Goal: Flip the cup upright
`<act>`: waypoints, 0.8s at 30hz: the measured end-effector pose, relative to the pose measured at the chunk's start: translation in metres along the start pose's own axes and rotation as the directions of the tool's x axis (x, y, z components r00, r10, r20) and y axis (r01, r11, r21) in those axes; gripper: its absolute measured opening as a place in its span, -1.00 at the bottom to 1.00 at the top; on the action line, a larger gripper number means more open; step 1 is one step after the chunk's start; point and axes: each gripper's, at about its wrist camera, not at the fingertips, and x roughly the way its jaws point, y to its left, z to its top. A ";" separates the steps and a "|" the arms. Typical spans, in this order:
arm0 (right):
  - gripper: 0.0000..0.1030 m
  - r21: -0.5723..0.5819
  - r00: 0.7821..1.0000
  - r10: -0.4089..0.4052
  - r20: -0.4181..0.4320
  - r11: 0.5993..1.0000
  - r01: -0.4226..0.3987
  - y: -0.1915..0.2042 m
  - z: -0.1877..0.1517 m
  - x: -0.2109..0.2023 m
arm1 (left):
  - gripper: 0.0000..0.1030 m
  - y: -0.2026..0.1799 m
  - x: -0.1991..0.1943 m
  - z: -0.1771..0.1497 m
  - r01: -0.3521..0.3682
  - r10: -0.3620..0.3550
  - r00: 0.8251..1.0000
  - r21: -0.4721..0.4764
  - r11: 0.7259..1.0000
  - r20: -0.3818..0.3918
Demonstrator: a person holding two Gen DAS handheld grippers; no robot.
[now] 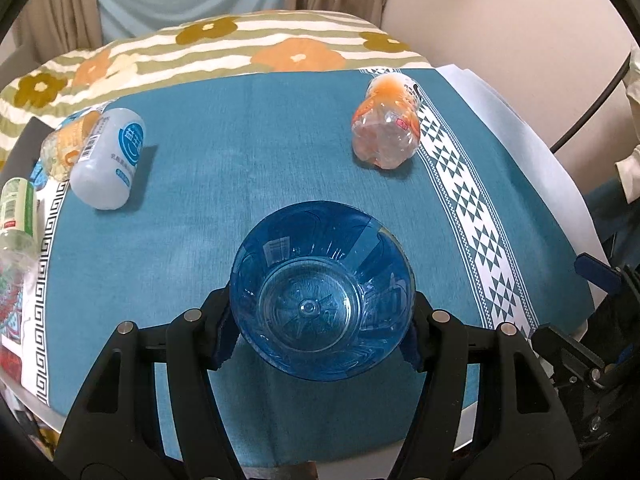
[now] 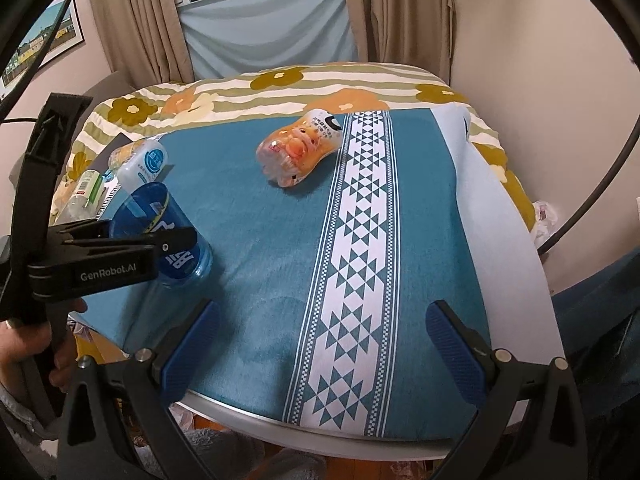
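Observation:
A clear blue plastic cup (image 1: 320, 292) sits between the blue pads of my left gripper (image 1: 320, 332), which is shut on it. In the left wrist view I look into its open mouth at its base. In the right wrist view the cup (image 2: 172, 236) stands tilted near the table's left edge, mouth up and to the left, with the left gripper (image 2: 132, 248) clamped across it. I cannot tell whether its base touches the cloth. My right gripper (image 2: 320, 344) is open and empty above the table's near edge, well right of the cup.
A blue tablecloth (image 2: 260, 240) with a white patterned band (image 2: 352, 260) covers the round table. An orange bottle (image 2: 300, 148) lies on its side at the back. A white bottle (image 1: 110, 158) and other bottles (image 1: 16, 208) lie at the left edge. A flowered quilt (image 2: 280, 92) lies behind.

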 end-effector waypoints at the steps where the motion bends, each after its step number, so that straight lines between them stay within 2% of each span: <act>1: 0.99 0.003 1.000 -0.001 0.001 1.000 0.001 -0.001 0.000 -0.001 | 0.39 0.000 0.001 0.000 0.003 -0.003 1.000 -0.002 1.000 -0.005; 3: 0.99 0.012 1.000 -0.003 0.003 1.000 0.003 -0.002 0.000 -0.002 | 0.84 0.001 0.003 -0.001 -0.008 0.008 1.000 -0.002 1.000 -0.014; 5: 0.99 0.020 1.000 -0.007 0.009 1.000 0.007 -0.003 0.001 -0.004 | 0.97 0.003 0.000 -0.002 -0.024 0.024 1.000 -0.005 1.000 0.002; 11: 0.99 0.036 0.999 -0.015 0.033 0.999 0.014 -0.003 0.004 -0.017 | 0.97 0.004 -0.017 0.005 -0.023 0.023 0.999 0.007 1.000 0.049; 15: 0.99 0.025 0.997 -0.034 0.068 0.999 0.032 0.004 0.017 -0.034 | 0.97 0.008 -0.050 0.013 -0.036 0.035 0.992 0.007 0.999 0.120; 19: 0.99 0.007 0.990 -0.057 0.128 0.998 0.056 0.017 0.037 -0.064 | 0.97 0.018 -0.097 0.019 -0.059 0.061 0.977 -0.015 0.998 0.203; 24: 0.99 0.001 0.984 -0.075 0.161 0.997 0.075 0.036 0.060 -0.092 | 1.00 0.035 -0.153 0.019 -0.110 0.118 0.951 -0.045 0.993 0.285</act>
